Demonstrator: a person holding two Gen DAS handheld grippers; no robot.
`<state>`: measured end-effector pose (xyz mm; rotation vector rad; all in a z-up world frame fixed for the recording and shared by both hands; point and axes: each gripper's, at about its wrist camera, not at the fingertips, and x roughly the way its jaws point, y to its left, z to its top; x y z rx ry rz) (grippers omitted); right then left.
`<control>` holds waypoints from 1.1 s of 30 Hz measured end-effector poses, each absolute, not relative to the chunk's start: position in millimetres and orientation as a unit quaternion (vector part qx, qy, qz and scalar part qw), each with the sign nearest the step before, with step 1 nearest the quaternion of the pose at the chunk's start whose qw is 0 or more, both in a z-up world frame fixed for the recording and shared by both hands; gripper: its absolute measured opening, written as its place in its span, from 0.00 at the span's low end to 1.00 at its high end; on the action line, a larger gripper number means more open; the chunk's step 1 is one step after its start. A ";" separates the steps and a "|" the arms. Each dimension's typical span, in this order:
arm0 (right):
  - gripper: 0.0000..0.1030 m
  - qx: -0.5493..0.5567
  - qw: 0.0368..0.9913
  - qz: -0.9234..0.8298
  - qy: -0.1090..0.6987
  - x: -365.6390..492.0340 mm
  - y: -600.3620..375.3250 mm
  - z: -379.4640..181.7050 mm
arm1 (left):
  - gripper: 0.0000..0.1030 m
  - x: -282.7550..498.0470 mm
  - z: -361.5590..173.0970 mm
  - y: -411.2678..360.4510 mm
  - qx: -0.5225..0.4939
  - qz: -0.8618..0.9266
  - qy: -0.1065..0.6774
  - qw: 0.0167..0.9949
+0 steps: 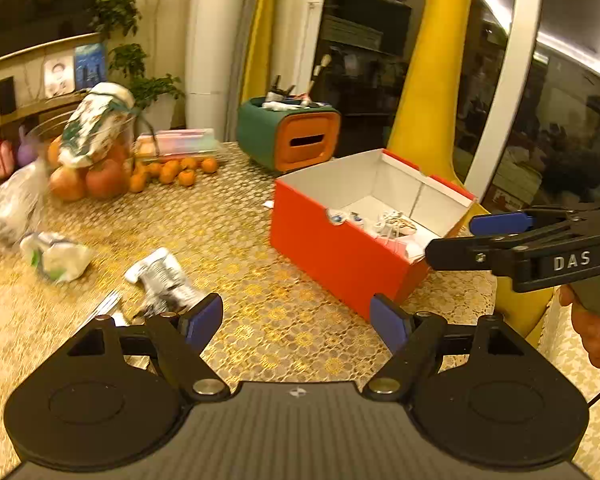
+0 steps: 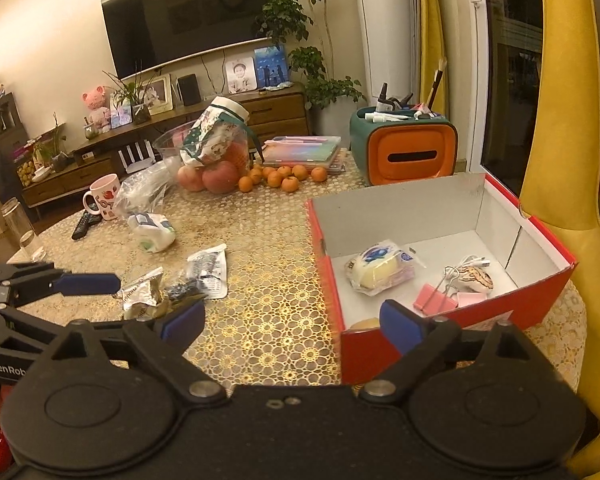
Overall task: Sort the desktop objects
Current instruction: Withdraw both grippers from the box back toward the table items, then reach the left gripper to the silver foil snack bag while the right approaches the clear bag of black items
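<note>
Two claws hang over the gold-patterned worktop (image 2: pixel 268 312), both with blue pads apart and gripping nothing: the left claw (image 1: pixel 296 322) and the right claw (image 2: pixel 292 322). A red box (image 2: pixel 380 352) sits open at the right, holding a wrapped tissue pack (image 2: pixel 380 270), a pink binder clip (image 2: pixel 436 298) and what looks like a small patterned item with a white cable. Left of the box, crumpled wrappers (image 2: pixel 204 272) lie loose on the worktop. Farther back sit oranges (image 2: pixel 284 178) and a green-and-orange organiser (image 2: pixel 404 148).

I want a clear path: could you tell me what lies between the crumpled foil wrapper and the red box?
In the right wrist view, a clear printed packet lies beside the foil wrapper; beyond it, bare tablecloth reaches the red box.
</note>
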<state>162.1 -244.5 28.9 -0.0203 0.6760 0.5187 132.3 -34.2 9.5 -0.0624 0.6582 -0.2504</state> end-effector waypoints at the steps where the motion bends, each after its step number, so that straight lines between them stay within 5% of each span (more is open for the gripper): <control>1: 0.94 -0.011 0.911 0.253 0.326 159.8 -242.4 28.8 | 0.78 130.2 8.4 -30.2 -0.033 -0.119 0.322 0.939; 7: 0.95 -0.036 0.911 0.259 0.318 146.7 -220.6 23.2 | 0.87 116.1 -1.2 -10.4 -0.041 -0.101 0.320 0.941; 9: 0.95 -0.044 0.911 0.262 0.314 143.6 -211.5 20.6 | 1.00 111.8 -5.8 -4.9 -0.041 -0.097 0.321 0.941; 33: 0.95 -0.067 0.895 0.279 0.341 175.2 -140.0 -26.6 | 1.00 118.4 -60.5 58.9 -0.044 -0.018 0.340 0.939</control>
